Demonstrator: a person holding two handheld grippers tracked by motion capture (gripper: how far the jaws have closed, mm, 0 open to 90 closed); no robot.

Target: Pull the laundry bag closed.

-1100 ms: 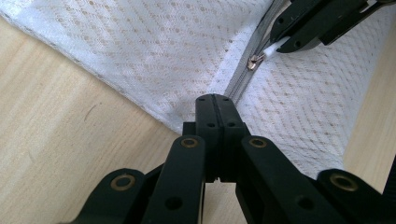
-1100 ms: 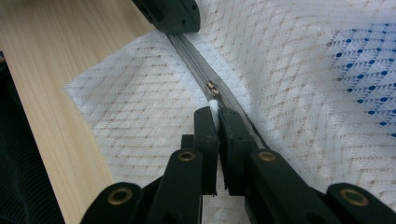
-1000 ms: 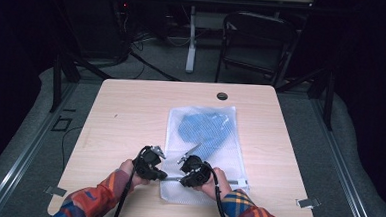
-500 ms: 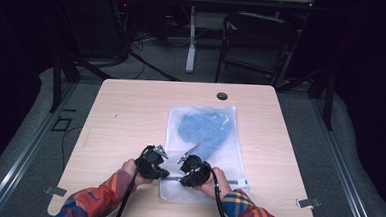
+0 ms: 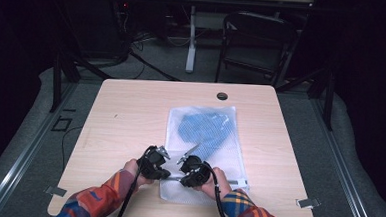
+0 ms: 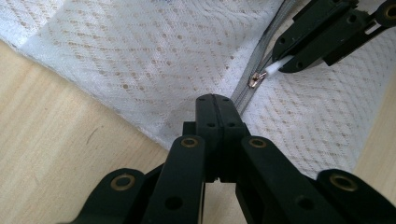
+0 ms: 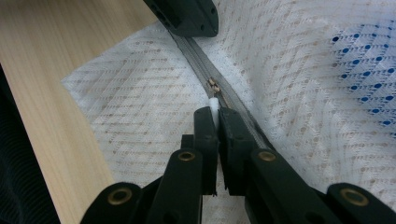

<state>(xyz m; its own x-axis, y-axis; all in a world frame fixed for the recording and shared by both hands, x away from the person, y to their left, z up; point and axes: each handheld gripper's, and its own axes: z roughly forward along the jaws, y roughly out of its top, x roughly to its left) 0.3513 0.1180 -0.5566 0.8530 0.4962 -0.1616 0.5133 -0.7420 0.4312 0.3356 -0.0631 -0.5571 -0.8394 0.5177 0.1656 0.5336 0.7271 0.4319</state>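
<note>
Both grippers on a white mesh bag, seemingly at its zipper, wooden table

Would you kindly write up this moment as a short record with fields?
Surface: wooden table
Main item: white mesh bag lying flat, a blue cloth inside
Zipper: grey, runs across the bag's near end
Left gripper: jaws shut, pinching the bag at the zipper
Right gripper: jaws shut on the white pull tab of the zipper
Spacing: the two grippers sit close together along the zipper
</note>
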